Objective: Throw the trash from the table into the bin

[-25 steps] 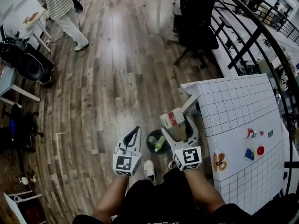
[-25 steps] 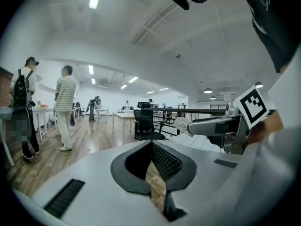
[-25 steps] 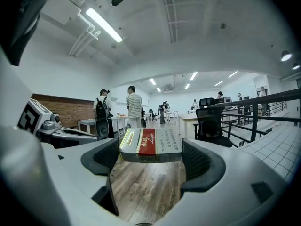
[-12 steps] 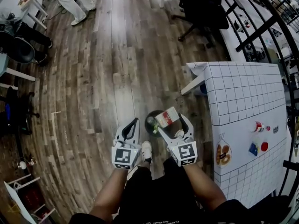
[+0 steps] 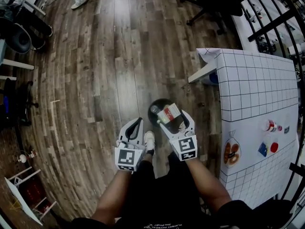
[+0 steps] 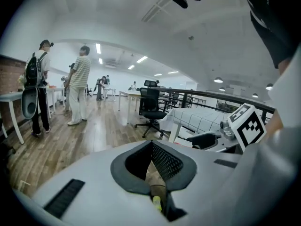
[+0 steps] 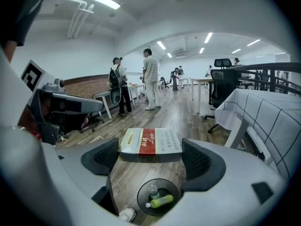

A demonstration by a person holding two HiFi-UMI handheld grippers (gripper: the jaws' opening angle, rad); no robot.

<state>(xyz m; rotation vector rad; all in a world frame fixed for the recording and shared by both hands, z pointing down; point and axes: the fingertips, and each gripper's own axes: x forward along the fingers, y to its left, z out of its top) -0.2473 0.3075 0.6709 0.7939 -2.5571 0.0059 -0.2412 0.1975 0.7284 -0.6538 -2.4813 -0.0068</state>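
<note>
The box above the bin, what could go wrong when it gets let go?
The cigarette box, gripped flat by the right gripper, looks nearly as wide as the mouth of the bin, so it might clip the rim and land on the wooden floor. The green bottle already inside could make it bounce or sit crooked. The person's white shoe stands beside the bin and might nudge it.

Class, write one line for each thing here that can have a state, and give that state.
right gripper, shut on the box, above the bin
left gripper, shut, empty
box, closed, held level
bin, open-topped, not full
green bottle, lying on its side in the bin
clear bottle, in the bin
</note>
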